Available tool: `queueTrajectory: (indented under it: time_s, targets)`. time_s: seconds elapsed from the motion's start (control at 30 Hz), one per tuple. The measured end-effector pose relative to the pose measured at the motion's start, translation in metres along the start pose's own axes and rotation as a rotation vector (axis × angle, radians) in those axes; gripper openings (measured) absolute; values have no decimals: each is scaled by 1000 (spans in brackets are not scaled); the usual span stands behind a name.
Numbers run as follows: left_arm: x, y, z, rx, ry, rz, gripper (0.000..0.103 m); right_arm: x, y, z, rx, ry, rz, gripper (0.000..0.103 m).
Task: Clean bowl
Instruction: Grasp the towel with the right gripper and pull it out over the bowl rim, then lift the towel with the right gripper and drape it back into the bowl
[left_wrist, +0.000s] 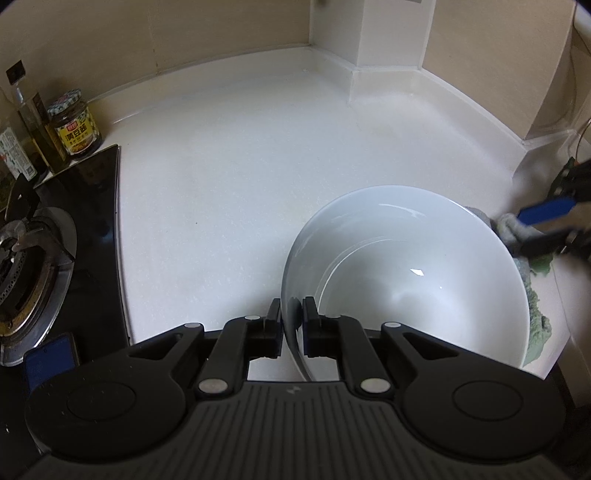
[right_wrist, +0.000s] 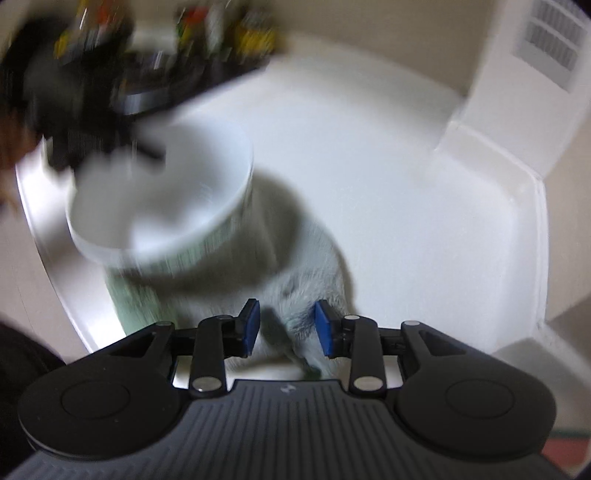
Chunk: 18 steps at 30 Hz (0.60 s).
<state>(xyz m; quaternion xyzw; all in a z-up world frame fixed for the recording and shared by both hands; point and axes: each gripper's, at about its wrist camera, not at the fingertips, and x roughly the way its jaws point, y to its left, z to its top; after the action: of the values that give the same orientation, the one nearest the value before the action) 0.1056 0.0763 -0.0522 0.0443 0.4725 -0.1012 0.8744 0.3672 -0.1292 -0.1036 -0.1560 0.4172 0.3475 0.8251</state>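
A white bowl (left_wrist: 406, 280) is held tilted over the white counter. My left gripper (left_wrist: 292, 325) is shut on the bowl's near rim, one finger inside and one outside. A grey-green cloth (left_wrist: 535, 317) lies under and to the right of the bowl. In the blurred right wrist view, the bowl (right_wrist: 162, 199) sits at the upper left over the cloth (right_wrist: 295, 280). My right gripper (right_wrist: 286, 328) has its jaws around a bunch of the cloth, and in the left wrist view its blue pads (left_wrist: 543, 212) pinch the cloth beside the bowl's far rim.
A black gas stove (left_wrist: 44, 251) with a burner is on the left. A sauce jar (left_wrist: 75, 127) and an oil bottle (left_wrist: 33, 118) stand behind it. A white counter (left_wrist: 240, 166) stretches to the tiled walls, with a wall column (left_wrist: 391, 33) at the back.
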Motion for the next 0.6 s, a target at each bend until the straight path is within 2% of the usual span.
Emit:
queueTrajectory:
  time_s: [0.1, 0.17, 0.23, 0.3, 0.37, 0.47, 0.53, 0.57, 0.6]
  targets:
    - [1, 0, 1, 9, 4, -3, 8, -16, 0, 5, 57, -51, -24, 28]
    - [1, 1, 1, 21, 2, -8, 8, -23, 6, 6, 86, -33, 28, 29]
    - [1, 2, 1, 35, 4, -20, 8, -27, 24, 4, 28, 4, 125, 28]
    - [1, 2, 1, 56, 8, -28, 9, -27, 43, 2, -55, 39, 151, 28]
    - [1, 2, 1, 71, 9, -34, 9, -20, 68, -3, -141, 59, 123, 28]
    - [2, 2, 2, 86, 6, -45, 9, -11, 85, -6, -158, 26, 79, 28]
    - [2, 4, 2, 90, 2, -58, 9, -4, 91, -8, -152, 20, 12, 28]
    - [2, 5, 2, 93, -1, -66, 9, 0, 94, -9, -148, 18, -28, 24]
    - [2, 6, 2, 96, -5, -75, 9, 1, 90, -9, -102, 30, -36, 6]
